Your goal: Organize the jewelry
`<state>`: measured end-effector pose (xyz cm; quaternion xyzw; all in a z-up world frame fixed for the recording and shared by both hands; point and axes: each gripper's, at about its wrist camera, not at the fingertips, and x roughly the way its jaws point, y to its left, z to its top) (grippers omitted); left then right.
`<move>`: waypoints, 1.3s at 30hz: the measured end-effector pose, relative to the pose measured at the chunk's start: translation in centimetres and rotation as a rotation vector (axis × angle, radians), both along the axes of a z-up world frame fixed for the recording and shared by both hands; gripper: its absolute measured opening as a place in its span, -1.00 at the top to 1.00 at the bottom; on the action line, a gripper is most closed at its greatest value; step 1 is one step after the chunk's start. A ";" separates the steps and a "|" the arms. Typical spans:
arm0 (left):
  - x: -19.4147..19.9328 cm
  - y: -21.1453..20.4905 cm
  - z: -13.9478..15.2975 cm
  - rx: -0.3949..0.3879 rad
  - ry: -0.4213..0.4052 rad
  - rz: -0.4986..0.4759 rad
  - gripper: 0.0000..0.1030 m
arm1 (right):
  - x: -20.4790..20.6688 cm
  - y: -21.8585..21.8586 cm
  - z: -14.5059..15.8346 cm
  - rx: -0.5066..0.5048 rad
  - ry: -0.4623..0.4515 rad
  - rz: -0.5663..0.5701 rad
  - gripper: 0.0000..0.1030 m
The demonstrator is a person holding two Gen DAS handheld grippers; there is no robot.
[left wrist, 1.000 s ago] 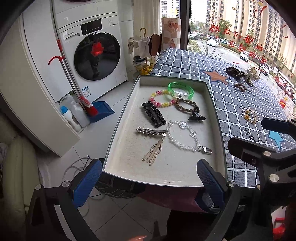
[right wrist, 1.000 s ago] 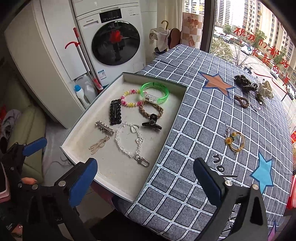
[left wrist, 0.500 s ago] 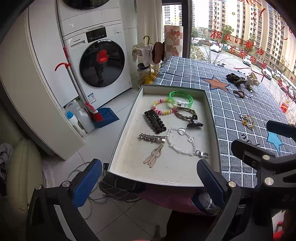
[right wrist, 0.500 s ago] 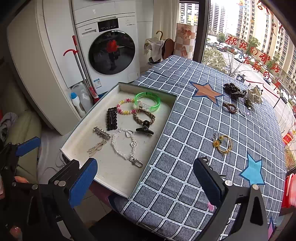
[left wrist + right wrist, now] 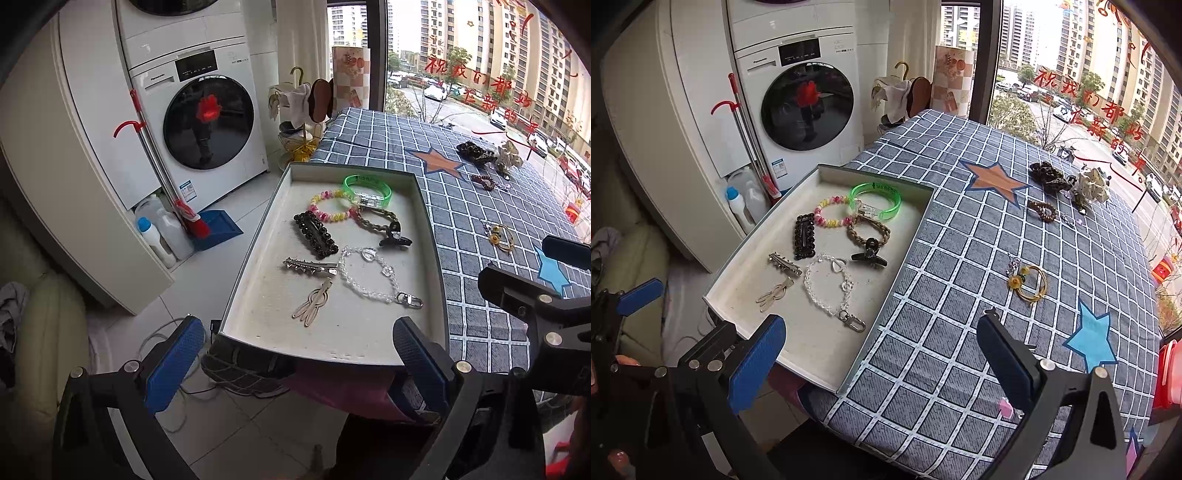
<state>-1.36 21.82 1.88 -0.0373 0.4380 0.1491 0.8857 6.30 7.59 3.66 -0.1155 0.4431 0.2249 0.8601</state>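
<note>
A shallow grey tray (image 5: pixel 738 291) (image 5: pixel 255 236) lies at the table's left edge and overhangs it. In it lie a green bangle (image 5: pixel 875 201), a pink-yellow bead bracelet (image 5: pixel 831 216), a black clip (image 5: pixel 804 236), a braided bracelet (image 5: pixel 868 232), a clear bead chain (image 5: pixel 827 284) and hair clips. On the checked cloth lie a gold bracelet (image 5: pixel 1030 282), a brown bead bracelet (image 5: pixel 1041 210), a dark scrunchie (image 5: pixel 1049 175) and a pale flower piece (image 5: pixel 1091 186). My left gripper (image 5: pixel 295 362) is open, held back from the tray's near end. My right gripper (image 5: pixel 882 358) is open and empty above the tray's near right corner.
A washing machine (image 5: pixel 809 107), a red-handled mop (image 5: pixel 750 136) and detergent bottles (image 5: pixel 738 203) stand left of the table. A rack with cloths (image 5: pixel 897 96) stands behind it. The window (image 5: pixel 1089 74) borders the far side. A red object (image 5: pixel 1171 373) sits at the right edge.
Both grippers have pulled back and up from the tray, so the tray and table look smaller and farther. Both stayed open. The jewelry has not moved.
</note>
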 end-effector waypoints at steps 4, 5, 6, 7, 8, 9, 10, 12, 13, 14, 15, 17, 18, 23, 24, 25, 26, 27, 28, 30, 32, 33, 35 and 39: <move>-0.1 0.0 -0.1 0.002 0.001 0.000 -1.00 | 0.0 0.0 0.0 0.000 0.001 0.000 -0.99; -0.1 0.0 -0.1 0.003 0.001 -0.001 -1.00 | 0.0 0.0 0.0 0.001 0.002 0.000 -0.99; 0.0 0.0 -0.1 0.003 0.001 -0.002 -1.00 | 0.0 0.1 0.0 0.001 0.004 0.001 -0.99; 0.0 -0.1 -0.1 0.004 0.002 -0.002 -1.00 | 0.0 0.1 0.0 0.002 0.004 0.001 -0.99; 0.0 -0.1 -0.1 0.004 0.003 -0.003 -1.00 | 0.0 0.1 0.0 0.002 0.004 0.001 -0.99; 0.0 -0.1 -0.2 0.003 0.003 -0.004 -1.00 | 0.0 0.1 0.0 0.002 0.004 0.001 -0.99; 0.0 -0.2 -0.2 0.003 0.004 -0.004 -1.00 | 0.0 0.1 -0.1 0.003 0.004 0.000 -0.99; 0.1 -0.2 -0.2 0.004 0.005 -0.004 -1.00 | 0.0 0.1 -0.1 0.001 0.004 0.001 -0.99; 0.1 -0.2 -0.2 0.005 0.005 -0.003 -1.00 | 0.0 0.1 -0.1 0.002 0.004 0.002 -0.99; 0.1 -0.2 -0.2 0.004 0.005 -0.003 -1.00 | 0.0 0.0 -0.1 0.001 0.004 0.002 -0.99; 0.1 -0.2 -0.2 0.003 0.006 -0.002 -1.00 | 0.0 0.1 -0.1 0.001 0.005 0.002 -0.99; 0.1 -0.2 -0.2 0.003 0.006 -0.002 -1.00 | 0.0 0.1 -0.2 0.002 0.008 0.003 -0.99; 0.1 -0.2 -0.2 0.003 0.006 -0.002 -1.00 | 0.0 0.1 -0.2 0.002 0.008 0.004 -0.99; 0.0 -0.2 -0.2 0.003 0.006 -0.003 -1.00 | 0.0 0.1 -0.2 0.002 0.007 0.004 -0.99; 0.0 -0.2 -0.2 0.002 0.006 -0.003 -1.00 | 0.0 0.2 -0.3 0.003 0.007 0.004 -0.99; 0.1 -0.2 -0.2 0.003 0.006 -0.003 -1.00 | 0.0 0.2 -0.3 0.003 0.007 0.004 -0.99; 0.1 -0.2 -0.3 0.004 0.007 -0.003 -1.00 | 0.0 0.2 -0.3 0.002 0.007 0.004 -0.99; 0.1 -0.2 -0.3 0.004 0.007 -0.004 -1.00 | 0.0 0.2 -0.3 0.002 0.007 0.004 -0.99; 0.1 -0.2 -0.3 0.004 0.008 -0.004 -1.00 | 0.0 0.2 -0.3 0.002 0.008 0.004 -0.99; 0.1 -0.2 -0.3 0.002 0.010 -0.004 -1.00 | 0.0 0.2 -0.3 0.003 0.008 0.004 -0.99; 0.1 -0.2 -0.4 0.002 0.011 -0.005 -1.00 | 0.0 0.3 -0.3 0.004 0.010 0.004 -0.99; 0.1 -0.2 -0.4 0.002 0.010 -0.005 -1.00 | 0.0 0.3 -0.3 0.004 0.010 0.004 -0.99; 0.1 -0.2 -0.4 0.003 0.011 -0.004 -1.00 | 0.0 0.4 -0.3 0.004 0.011 0.004 -0.99; 0.1 -0.2 -0.5 0.002 0.014 -0.004 -1.00 | 0.0 0.4 -0.3 0.004 0.011 0.005 -0.99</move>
